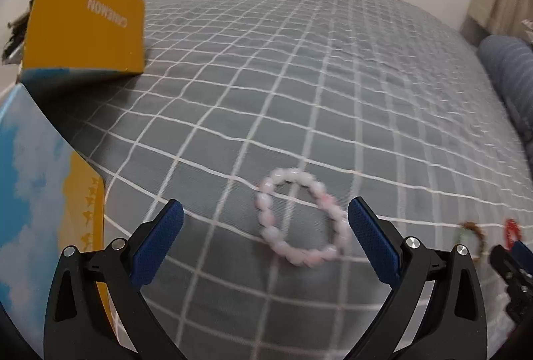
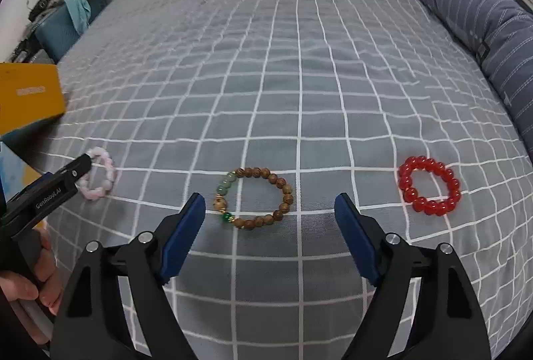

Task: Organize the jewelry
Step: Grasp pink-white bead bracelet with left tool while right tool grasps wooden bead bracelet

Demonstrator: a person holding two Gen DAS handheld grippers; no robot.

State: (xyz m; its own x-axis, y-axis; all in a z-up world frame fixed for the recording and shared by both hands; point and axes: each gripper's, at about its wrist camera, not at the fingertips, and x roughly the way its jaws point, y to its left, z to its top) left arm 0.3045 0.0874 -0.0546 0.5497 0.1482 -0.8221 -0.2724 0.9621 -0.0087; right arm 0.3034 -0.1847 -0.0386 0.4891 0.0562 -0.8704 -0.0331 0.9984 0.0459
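A pale pink bead bracelet point(image 1: 301, 218) lies on the grey checked bedspread, between and just ahead of my open left gripper point(image 1: 265, 221); it also shows in the right wrist view point(image 2: 100, 174), partly behind the left gripper. A brown wooden bead bracelet with green beads point(image 2: 256, 198) lies just ahead of my open, empty right gripper point(image 2: 269, 211). A red bead bracelet point(image 2: 429, 184) lies to its right. An open yellow box with a sky-blue printed lid point(image 1: 50, 133) stands at the left.
The bedspread point(image 2: 299, 77) stretches far ahead. A striped blue bolster pillow point(image 2: 473, 23) lies along the right side. A teal box with cloth point(image 2: 66, 17) stands beyond the bed's far left corner. A hand point(image 2: 30, 280) holds the left gripper.
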